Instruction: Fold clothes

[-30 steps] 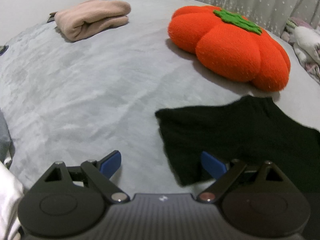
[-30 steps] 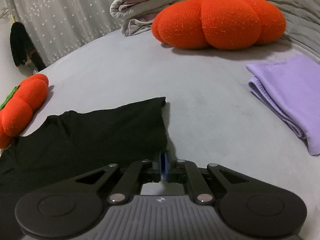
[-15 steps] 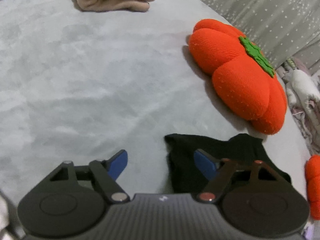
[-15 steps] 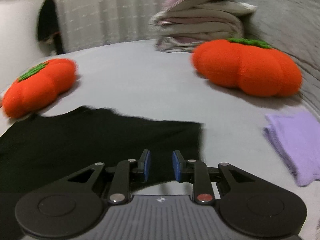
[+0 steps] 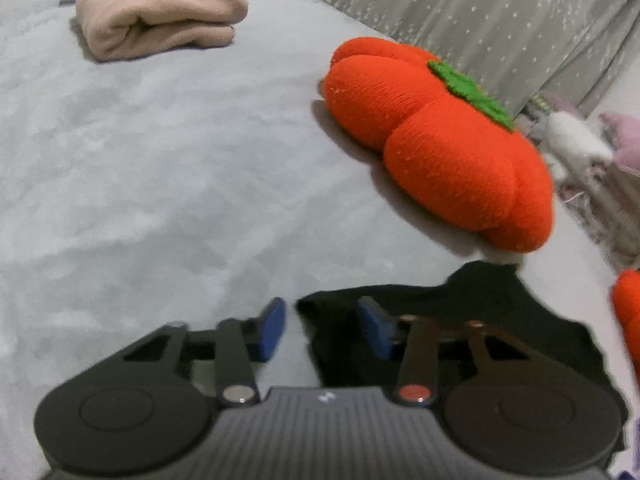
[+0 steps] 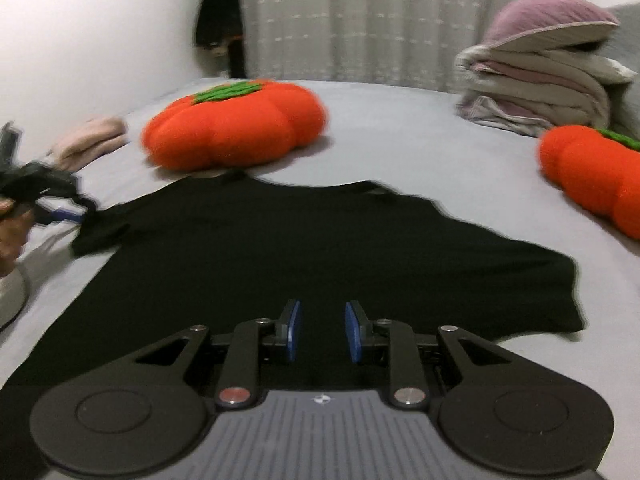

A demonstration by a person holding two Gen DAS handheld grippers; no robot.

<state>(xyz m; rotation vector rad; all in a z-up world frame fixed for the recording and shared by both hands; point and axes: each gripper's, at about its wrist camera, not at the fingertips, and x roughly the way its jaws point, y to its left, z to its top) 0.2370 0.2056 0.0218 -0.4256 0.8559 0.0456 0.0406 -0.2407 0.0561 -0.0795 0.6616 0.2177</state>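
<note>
A black T-shirt [image 6: 320, 248] lies spread flat on the grey bed. My right gripper [image 6: 322, 336] is open low over the shirt's near part, with black cloth showing between its blue pads [image 6: 292, 336]. My left gripper [image 5: 323, 330] is open at the shirt's left sleeve [image 5: 480, 312]; the sleeve's corner lies between its fingers, untouched by the pads. From the right wrist view, the left gripper [image 6: 66, 214] shows at the far left, held by a hand [image 6: 8, 232], its tip at the sleeve [image 6: 100, 228].
An orange pumpkin cushion [image 5: 436, 140] [image 6: 236, 128] sits just beyond the collar, and a second one [image 6: 592, 172] lies to the right. A folded pink garment [image 5: 160, 16] rests at the far left. Stacked bedding [image 6: 540, 88] is at the back right.
My right gripper went from shut to open and swung left over the shirt; the purple folded cloth left its view. My left gripper moved to the sleeve's corner and its fingers narrowed.
</note>
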